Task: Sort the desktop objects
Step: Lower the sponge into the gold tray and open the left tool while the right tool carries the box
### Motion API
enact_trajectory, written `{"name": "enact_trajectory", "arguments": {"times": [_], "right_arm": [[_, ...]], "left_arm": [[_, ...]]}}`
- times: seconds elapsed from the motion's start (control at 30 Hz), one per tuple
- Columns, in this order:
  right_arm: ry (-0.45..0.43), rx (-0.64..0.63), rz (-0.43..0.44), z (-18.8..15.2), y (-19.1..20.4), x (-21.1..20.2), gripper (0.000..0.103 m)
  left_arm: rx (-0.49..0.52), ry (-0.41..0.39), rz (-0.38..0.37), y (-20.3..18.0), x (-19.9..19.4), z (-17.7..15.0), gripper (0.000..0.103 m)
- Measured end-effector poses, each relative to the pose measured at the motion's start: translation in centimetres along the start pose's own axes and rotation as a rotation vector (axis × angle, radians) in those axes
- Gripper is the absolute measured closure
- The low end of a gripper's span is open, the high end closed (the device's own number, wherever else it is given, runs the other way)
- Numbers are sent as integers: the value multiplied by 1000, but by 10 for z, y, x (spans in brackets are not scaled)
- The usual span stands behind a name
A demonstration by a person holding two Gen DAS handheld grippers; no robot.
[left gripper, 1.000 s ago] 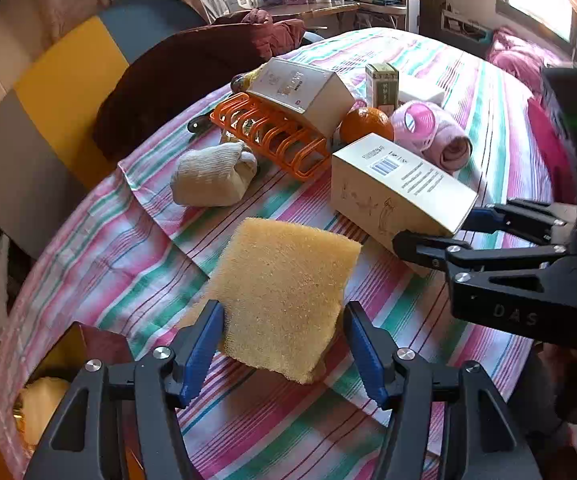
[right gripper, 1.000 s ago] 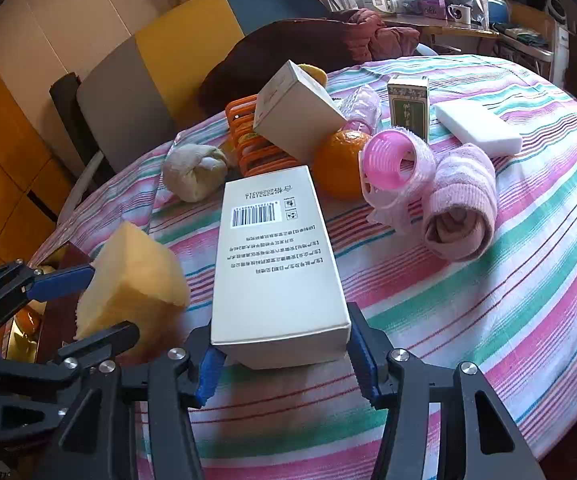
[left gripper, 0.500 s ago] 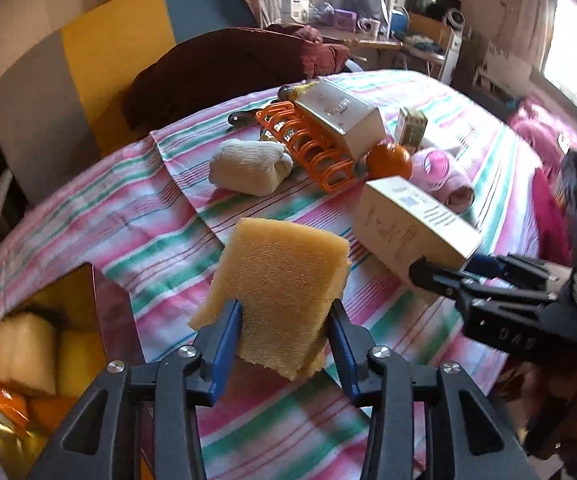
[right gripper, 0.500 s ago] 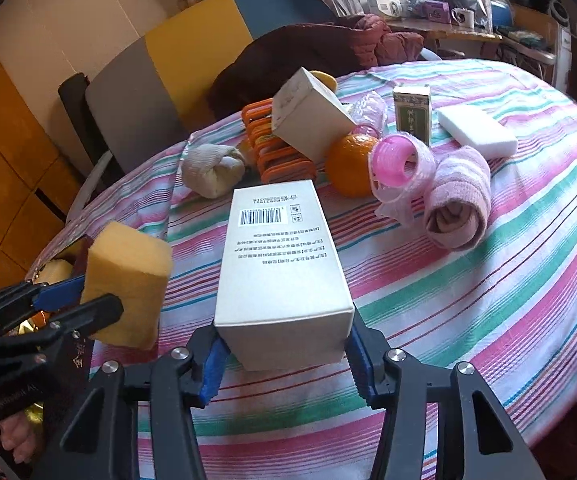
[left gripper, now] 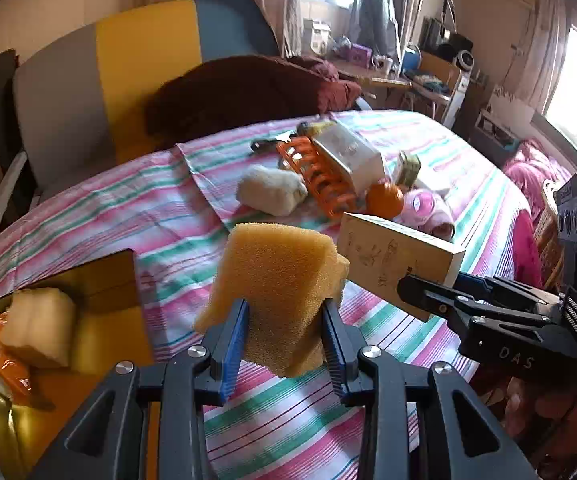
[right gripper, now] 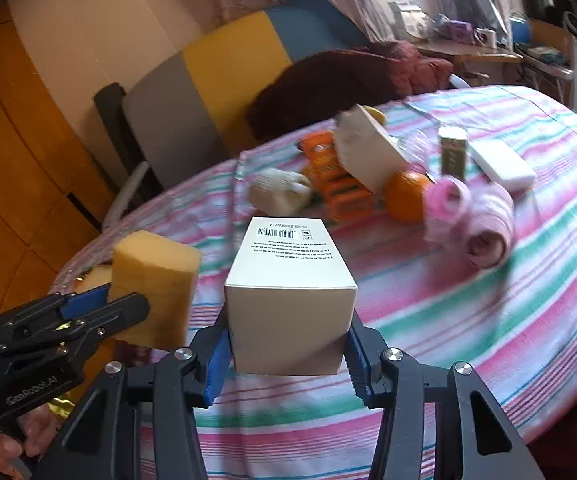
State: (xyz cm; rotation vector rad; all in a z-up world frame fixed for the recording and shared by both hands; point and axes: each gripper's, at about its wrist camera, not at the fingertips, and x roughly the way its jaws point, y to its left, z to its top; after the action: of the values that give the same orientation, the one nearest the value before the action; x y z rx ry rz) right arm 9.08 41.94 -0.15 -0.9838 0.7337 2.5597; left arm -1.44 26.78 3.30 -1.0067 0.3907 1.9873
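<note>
A yellow sponge hangs above the striped tablecloth. My left gripper is shut on it; its jaws are still closing, and the blue pads dent the sponge's sides. My right gripper holds a white carton with a barcode clear of the table, jaws closing a little on its lower end. From the left wrist, the carton and right gripper sit just right of the sponge. In the right wrist view the sponge and left gripper are at the left.
A gold-lined container at the left table edge holds pale sponge pieces and an orange packet. Farther back lie a white sock roll, an orange rack with a white box, an orange, pink items and a white block.
The left jaws narrowed onto the sponge and lifted it off the cloth. The right gripper rose with the carton. The gold container came into the left wrist view.
</note>
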Motion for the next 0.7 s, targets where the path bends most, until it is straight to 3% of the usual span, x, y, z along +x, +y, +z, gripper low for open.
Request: {"name": "enact_trajectory", "arguments": {"times": [0.2,0.37,0.7], "right_arm": [[-12,-48,50,8,40,-2,53],[-4,-85,111,13,80,5,53],[67,-167,167,11,157,45,53]], "left_arm": [[-56,-62,16,31,-35,1,67],[-78,-93,99,63,-53,-1,67],[-183,29,206,140,-23,-16,67]]}}
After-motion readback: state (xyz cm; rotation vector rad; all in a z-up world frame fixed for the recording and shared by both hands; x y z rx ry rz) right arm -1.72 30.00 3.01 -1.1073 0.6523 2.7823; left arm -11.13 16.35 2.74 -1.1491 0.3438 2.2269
